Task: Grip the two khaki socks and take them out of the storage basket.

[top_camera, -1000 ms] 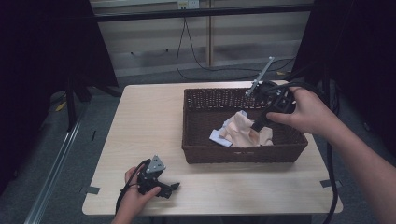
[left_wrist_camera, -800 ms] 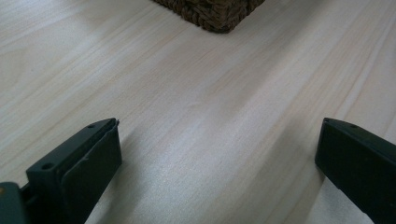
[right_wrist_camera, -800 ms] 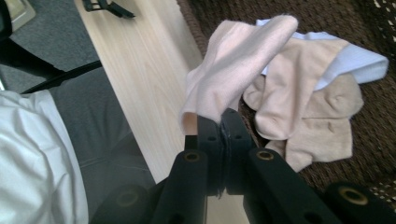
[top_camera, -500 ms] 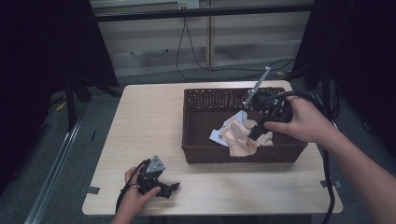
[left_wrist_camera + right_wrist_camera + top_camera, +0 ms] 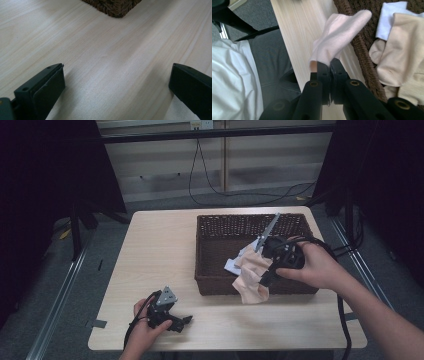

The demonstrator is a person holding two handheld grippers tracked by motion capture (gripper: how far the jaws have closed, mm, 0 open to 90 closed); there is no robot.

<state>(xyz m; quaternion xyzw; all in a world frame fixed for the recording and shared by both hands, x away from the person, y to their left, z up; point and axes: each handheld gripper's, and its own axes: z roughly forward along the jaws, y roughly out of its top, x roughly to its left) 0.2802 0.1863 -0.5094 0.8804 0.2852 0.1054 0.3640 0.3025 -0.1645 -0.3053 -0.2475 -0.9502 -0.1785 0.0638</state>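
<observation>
A pale pink cloth (image 5: 337, 37) is pinched between the closed jaws of the right gripper (image 5: 265, 279) and is draped over the near rim of the wicker basket (image 5: 220, 227), right of centre in the high view. More cloths (image 5: 402, 50) are left inside the basket. The removal is judged barely begun: nothing has been laid on the table (image 5: 160, 250) yet. The left gripper (image 5: 115, 82) is rested at lower left, jaws wide and empty.
</observation>
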